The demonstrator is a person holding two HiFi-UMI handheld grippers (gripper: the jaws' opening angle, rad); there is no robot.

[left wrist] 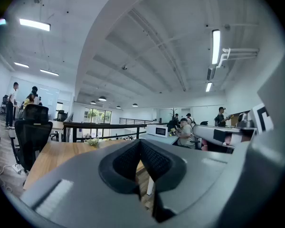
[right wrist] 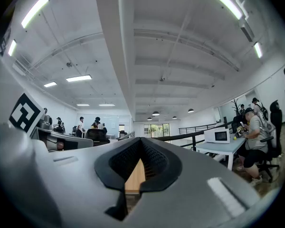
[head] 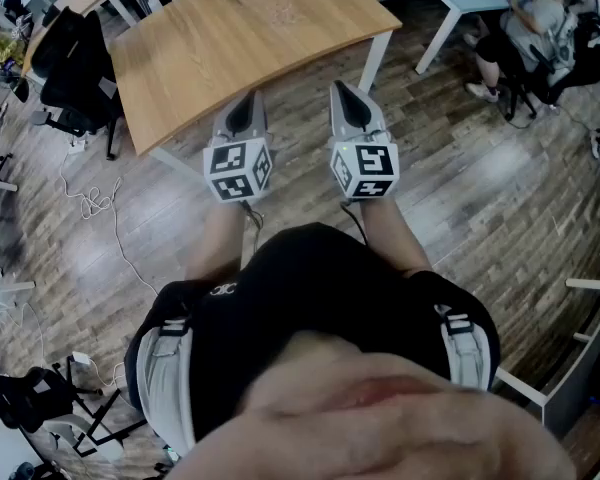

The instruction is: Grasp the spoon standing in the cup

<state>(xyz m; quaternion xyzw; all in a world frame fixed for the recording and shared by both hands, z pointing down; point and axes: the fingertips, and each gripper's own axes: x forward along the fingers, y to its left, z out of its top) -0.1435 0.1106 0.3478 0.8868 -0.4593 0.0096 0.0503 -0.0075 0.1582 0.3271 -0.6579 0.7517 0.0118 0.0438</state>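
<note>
Left gripper (head: 246,104), right gripper (head: 345,96): my jaws together, empty; spoon, cup unseen; table (head: 230,38) ahead, equally near both.

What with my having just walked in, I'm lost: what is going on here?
A person stands facing a wooden table, holding the left tongs and right tongs side by side, pointed toward its near edge. Both tongs are shut with nothing between them. No cup or spoon shows in any view, so the grasp has not begun. Other people sit at desks farther off.
</note>
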